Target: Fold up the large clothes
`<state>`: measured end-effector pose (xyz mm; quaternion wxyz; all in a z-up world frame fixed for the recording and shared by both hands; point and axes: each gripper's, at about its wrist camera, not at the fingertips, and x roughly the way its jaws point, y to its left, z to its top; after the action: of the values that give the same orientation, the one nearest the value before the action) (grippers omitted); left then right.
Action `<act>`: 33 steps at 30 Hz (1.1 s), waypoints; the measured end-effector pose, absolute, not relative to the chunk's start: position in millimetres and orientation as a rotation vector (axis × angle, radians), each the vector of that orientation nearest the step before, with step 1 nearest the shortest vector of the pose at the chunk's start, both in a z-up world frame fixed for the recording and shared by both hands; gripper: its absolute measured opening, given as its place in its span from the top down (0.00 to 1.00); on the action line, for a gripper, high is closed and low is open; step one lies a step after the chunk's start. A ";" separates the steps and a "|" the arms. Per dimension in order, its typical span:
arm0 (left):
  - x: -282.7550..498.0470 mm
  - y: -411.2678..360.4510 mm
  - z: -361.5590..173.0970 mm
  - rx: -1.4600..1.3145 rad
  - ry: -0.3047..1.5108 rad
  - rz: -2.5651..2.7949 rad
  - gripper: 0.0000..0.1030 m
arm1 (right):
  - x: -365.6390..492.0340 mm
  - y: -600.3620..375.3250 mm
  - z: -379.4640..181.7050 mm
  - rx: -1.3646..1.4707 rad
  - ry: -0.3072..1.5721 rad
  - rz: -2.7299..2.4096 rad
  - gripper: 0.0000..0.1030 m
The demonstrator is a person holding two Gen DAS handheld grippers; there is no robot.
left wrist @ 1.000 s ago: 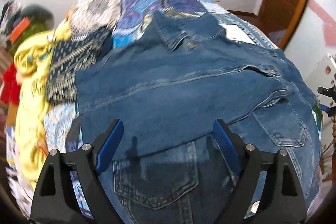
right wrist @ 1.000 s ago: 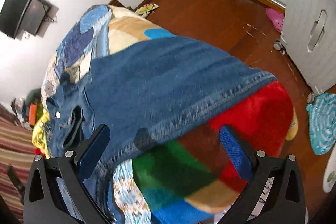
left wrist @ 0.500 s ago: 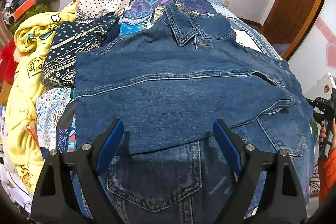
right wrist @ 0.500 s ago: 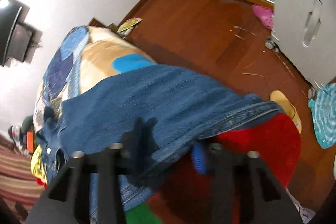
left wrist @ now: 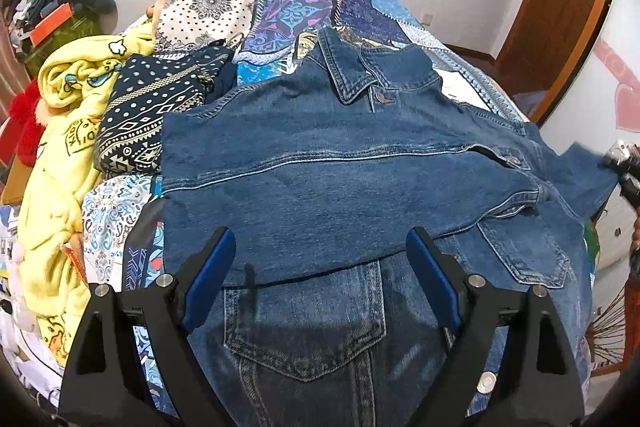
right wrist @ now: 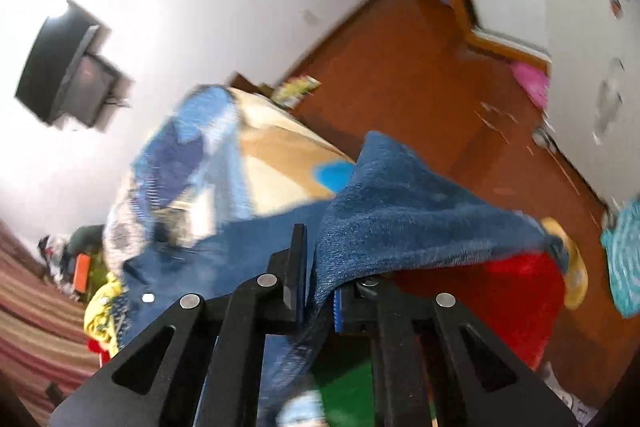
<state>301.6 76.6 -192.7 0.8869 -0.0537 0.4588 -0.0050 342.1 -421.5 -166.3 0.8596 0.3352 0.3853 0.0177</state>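
A blue denim jacket (left wrist: 340, 171) lies spread on the patchwork bed, collar at the far side, one sleeve folded across its body. My left gripper (left wrist: 320, 267) is open and empty, hovering above the jacket's near part. My right gripper (right wrist: 316, 291) is shut on the jacket's edge (right wrist: 400, 219) and holds it lifted above the bed's side. In the left wrist view the right gripper (left wrist: 624, 167) shows at the far right, with the denim corner raised.
A patchwork bedspread (left wrist: 304, 3) covers the bed. A navy patterned garment (left wrist: 152, 107) and a yellow garment (left wrist: 64, 155) lie at the left. A red blanket (right wrist: 516, 303) hangs at the bed's side. The wooden floor (right wrist: 420, 83) and white cabinet (right wrist: 592, 47) lie to the right.
My right gripper closed on the jacket's edge and lifted it. My left gripper stayed open above the jacket.
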 end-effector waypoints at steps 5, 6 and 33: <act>289.0 78.9 -183.6 -0.084 0.921 -0.014 0.16 | 353.2 -379.2 -116.2 0.638 0.746 0.164 0.92; 286.4 79.1 -181.7 -0.080 0.915 -0.018 0.16 | 356.3 -364.2 -104.3 0.613 0.732 0.196 0.92; 256.5 88.2 -175.7 -0.111 0.905 -0.048 0.15 | 340.1 -138.9 -194.2 0.178 1.122 0.507 0.89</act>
<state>256.5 88.2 -175.7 0.8976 -0.0538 0.4369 -0.0230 340.1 -138.9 -194.2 0.8125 0.0832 0.5257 0.2377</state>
